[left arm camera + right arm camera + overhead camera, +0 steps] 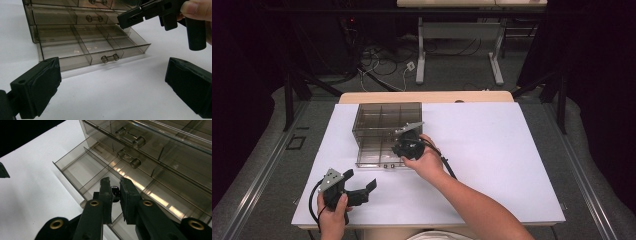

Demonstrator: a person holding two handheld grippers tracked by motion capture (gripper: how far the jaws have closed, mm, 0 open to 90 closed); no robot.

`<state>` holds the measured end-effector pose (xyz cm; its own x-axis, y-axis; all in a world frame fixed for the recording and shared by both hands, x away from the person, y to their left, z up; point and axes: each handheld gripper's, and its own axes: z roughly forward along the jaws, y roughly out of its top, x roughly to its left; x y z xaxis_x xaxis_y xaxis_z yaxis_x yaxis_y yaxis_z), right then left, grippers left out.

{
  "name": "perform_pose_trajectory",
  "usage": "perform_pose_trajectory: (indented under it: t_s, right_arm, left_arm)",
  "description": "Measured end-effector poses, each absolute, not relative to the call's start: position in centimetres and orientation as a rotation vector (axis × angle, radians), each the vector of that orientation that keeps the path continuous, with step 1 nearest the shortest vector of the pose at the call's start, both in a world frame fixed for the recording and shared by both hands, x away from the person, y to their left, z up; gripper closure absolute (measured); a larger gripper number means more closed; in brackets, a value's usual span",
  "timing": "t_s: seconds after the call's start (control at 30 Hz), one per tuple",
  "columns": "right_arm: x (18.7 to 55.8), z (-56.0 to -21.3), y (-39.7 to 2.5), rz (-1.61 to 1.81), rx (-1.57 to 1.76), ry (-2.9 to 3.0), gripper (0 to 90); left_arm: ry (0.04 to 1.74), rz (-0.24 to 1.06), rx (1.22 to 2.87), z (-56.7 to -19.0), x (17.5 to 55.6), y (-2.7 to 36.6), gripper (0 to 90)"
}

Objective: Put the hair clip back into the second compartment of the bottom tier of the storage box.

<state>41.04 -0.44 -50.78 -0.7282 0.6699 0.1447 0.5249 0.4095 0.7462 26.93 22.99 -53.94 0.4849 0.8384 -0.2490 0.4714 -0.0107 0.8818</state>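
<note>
On white table, smoky clear drawer box (382, 131)

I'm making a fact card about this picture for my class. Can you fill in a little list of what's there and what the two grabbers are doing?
Main thing: clear smoky drawer box on a white table
Bottom drawer: pulled out, divided into compartments
Upper drawers: closed
Right gripper: over the open drawer, jaws nearly closed around a small dark object; contact unclear
Left gripper: jaws wide open, holding nothing, near the table's front edge
Drawer contents: look empty
</note>
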Motion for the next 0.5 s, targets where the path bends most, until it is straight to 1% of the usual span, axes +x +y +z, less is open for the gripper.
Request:
perform_pose_trajectory:
  t_s: [0.5]
  right_arm:
    - [41.2,-52.2,0.4,1.241,1.037,2.476,80.8]
  left_arm:
    - [1.140,0.420,1.654,-54.0,27.0,23.0,0.8]
